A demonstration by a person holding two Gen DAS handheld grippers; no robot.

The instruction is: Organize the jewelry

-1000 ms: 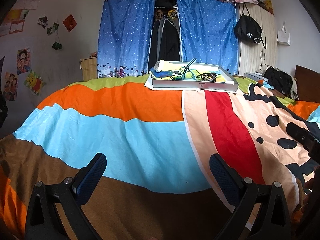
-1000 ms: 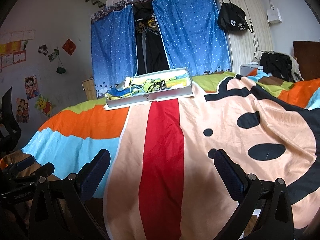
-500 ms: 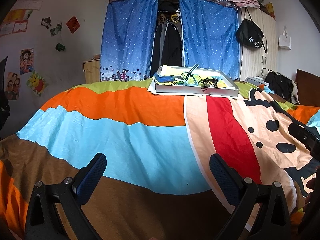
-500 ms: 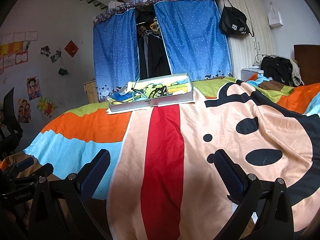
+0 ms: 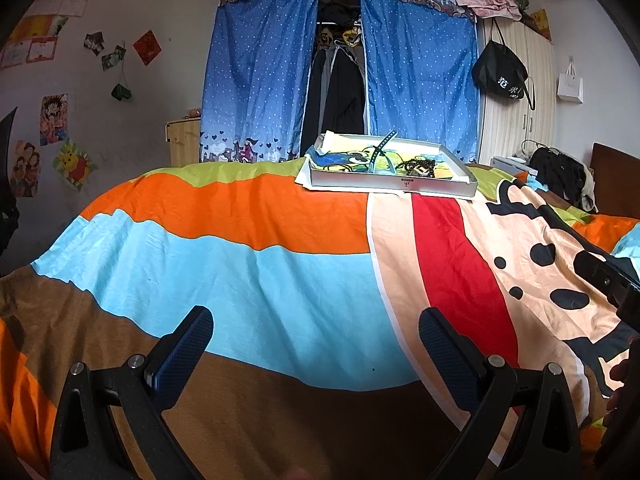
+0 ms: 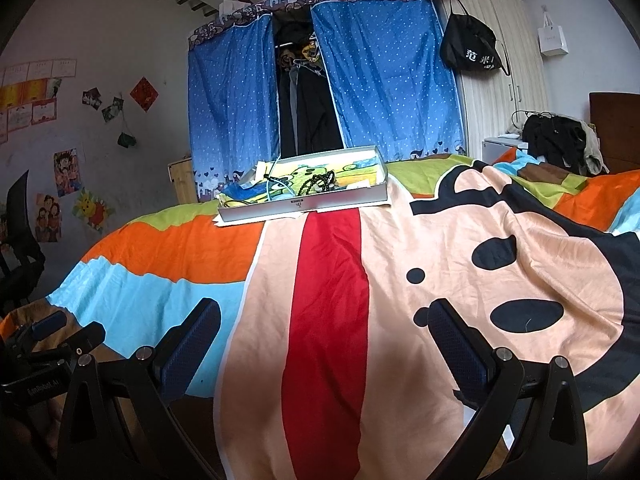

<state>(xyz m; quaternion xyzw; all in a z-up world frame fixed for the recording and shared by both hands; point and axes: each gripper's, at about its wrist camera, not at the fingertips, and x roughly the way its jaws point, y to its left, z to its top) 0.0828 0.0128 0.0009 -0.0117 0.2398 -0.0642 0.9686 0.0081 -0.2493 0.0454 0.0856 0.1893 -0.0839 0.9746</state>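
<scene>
Left gripper (image 5: 314, 332): jaws spread wide, nothing between them. Right gripper (image 6: 324, 324): jaws likewise spread, empty. Tray (image 5: 390, 187) lies on the bedspread (image 5: 256, 264) well ahead of both pairs of jaws, long axis running across the view. Inside it, dark beads (image 6: 316, 184) in a heap and a teal strap (image 5: 378, 150) angled upward to the right.

My two wrist views: both sit low over the bedspread (image 5: 280, 280), facing the blue curtains (image 5: 256, 72). The left looks from the left, the right from the right. Both share the distant white tray (image 5: 392, 186) (image 6: 304, 204); each glimpses the other unit at its edge.
</scene>
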